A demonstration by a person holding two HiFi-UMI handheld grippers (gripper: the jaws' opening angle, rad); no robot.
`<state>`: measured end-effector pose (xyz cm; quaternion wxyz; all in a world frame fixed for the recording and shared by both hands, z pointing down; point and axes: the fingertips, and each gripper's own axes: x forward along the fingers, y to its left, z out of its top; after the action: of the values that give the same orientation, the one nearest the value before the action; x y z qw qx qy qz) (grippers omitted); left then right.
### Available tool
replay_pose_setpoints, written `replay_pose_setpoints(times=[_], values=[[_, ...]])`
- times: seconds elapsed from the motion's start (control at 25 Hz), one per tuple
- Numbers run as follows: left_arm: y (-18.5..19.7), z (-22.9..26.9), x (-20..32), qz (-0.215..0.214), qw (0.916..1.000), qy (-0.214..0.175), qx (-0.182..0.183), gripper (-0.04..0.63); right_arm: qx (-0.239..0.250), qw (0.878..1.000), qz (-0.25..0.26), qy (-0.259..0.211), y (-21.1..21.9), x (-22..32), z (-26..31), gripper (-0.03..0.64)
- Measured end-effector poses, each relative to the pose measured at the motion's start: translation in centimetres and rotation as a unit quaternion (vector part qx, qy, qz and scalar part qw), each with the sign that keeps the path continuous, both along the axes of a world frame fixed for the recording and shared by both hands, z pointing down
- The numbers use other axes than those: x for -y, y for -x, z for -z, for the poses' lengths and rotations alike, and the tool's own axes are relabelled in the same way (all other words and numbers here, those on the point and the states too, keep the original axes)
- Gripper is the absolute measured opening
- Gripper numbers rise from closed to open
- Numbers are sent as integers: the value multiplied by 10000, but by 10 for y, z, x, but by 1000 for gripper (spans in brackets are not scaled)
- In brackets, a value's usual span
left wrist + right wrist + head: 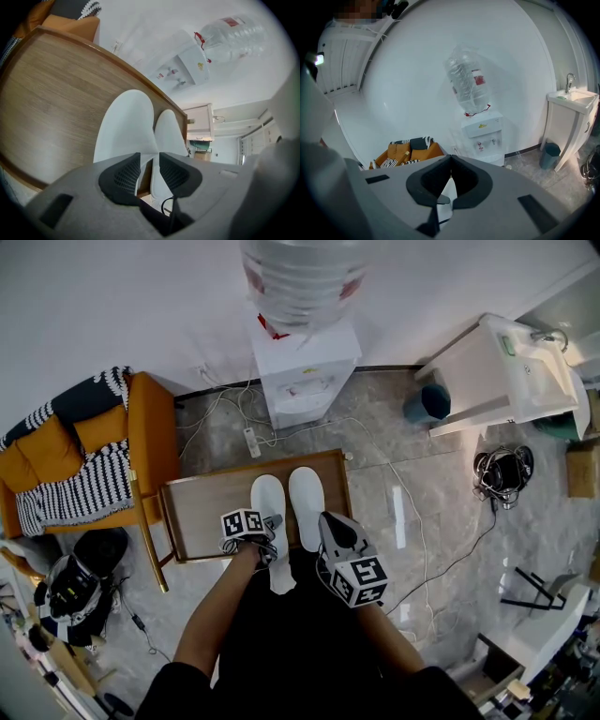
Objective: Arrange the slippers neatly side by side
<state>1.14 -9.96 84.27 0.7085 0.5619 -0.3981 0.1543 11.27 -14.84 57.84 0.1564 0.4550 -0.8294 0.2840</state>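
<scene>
Checked left slipper point(267, 495) and right slipper point(306, 495) lying side by side on the surface point(202, 512), with left tool point(270, 524) and right tool point(328, 523) at the heel ends.
Could not see either heel from the head view, both being covered by the tools, and could not settle whether the left slipper overhangs the near edge. Found toes pointing at the far rim but short of it. Recorded left tool jaws apart, gripping nothing, with the seam between the 2 slippers showing in the gap. Recorded right tool jaws closed tip to tip, nothing seen pinched. Noted bare wood left of the pair and little margin at the right edge. Observed water dispenser point(305, 381) just beyond the far rim and orange chair point(150, 442) beside the left end.
</scene>
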Motion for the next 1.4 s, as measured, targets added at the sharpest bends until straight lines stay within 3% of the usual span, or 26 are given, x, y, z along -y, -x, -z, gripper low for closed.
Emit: replay_pose_setpoints(times=[0.24,0.4,0.56,0.68,0.84,1.08,1.32,1.4], values=[[5,20,-10,-202,9996,-198,-27,158,17,10000,4,-61,7,-6,4,12],[23,45,-9,-114,9982,-589,85,143,41,9999,19,-124,14,-8,7,12],[49,77,-3,-47,9926,-1167,329,77,97,9998,-1,-189,22,-9,13,12],[64,115,7,-118,9798,-1896,627,34,85,9996,2,-270,28,-11,19,12],[74,176,23,-247,9490,-2986,976,23,81,9992,-26,-388,34,-13,27,12],[84,278,38,-436,8653,-4686,1725,17,94,9983,-103,-563,41,-20,45,12],[93,354,32,-312,8061,-5509,2140,17,227,9975,-252,-627,39,-29,59,12],[93,372,25,-306,7906,-5688,2248,17,289,9970,-303,-649,38,-33,63,12]])
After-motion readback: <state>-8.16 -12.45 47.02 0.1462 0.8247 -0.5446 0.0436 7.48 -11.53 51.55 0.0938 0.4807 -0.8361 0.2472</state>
